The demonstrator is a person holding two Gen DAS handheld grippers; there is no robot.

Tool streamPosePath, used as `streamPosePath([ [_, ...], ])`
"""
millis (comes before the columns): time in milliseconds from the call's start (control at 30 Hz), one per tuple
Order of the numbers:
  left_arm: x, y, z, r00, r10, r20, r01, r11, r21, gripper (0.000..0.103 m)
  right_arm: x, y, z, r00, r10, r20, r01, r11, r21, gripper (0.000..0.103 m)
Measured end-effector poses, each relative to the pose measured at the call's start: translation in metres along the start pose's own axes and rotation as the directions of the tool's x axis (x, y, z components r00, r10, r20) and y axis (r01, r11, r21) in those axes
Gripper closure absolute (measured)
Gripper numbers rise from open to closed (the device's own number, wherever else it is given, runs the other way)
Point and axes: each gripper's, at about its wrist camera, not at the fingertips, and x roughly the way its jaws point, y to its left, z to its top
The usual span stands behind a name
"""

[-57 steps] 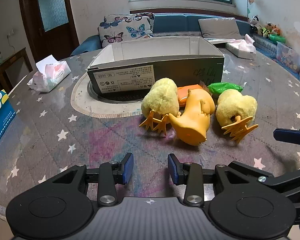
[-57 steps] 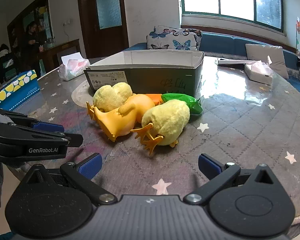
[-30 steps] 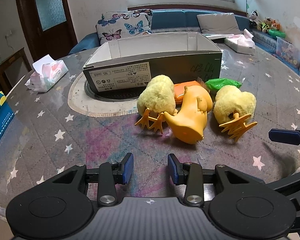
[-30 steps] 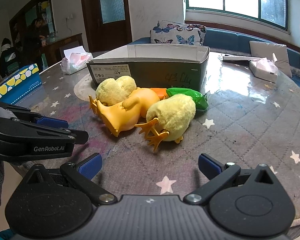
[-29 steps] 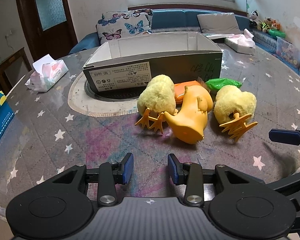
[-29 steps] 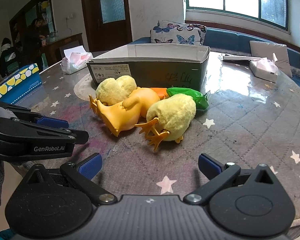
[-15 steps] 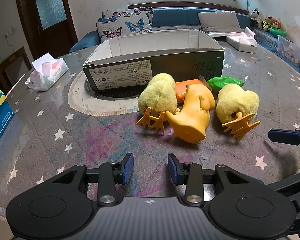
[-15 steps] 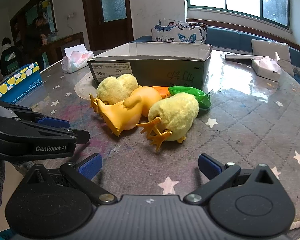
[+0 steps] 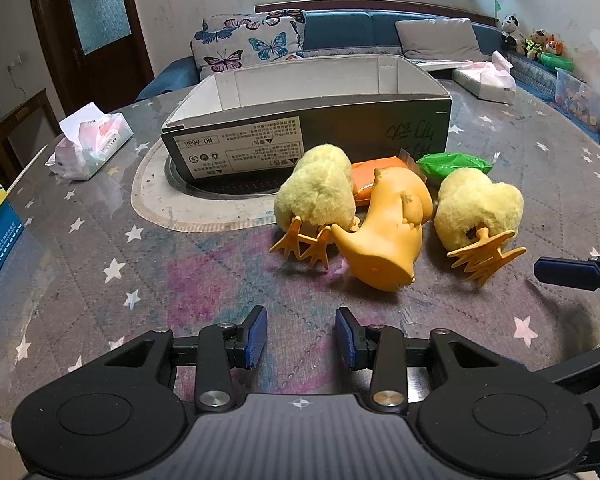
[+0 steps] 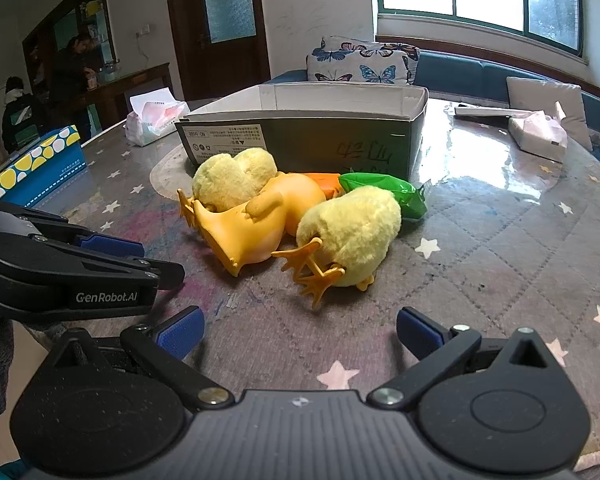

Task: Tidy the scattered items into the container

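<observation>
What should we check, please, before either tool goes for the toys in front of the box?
1. Left tool empty, jaws apart: ok.
2. Right tool empty, jaws wide: ok.
3. Box open on top: ok.
4. Box floor free of clutter: cannot tell, the near wall hides it.
5. Right-hand plush chick lies apart from the rubber duck: not ok, they seem to touch.
6. Orange packet reachable: not ok, mostly hidden behind the duck.
</observation>
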Motion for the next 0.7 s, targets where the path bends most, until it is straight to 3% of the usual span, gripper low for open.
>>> streamPosePath([
  [700,0.005,0.009,0.013,1.000,-0.007,-0.006,0.007,1.000,-0.020,0.063,0.014,-0.008,0.014,1.000,-0.010,0.000,0.010,1.000,0.006,0.000],
])
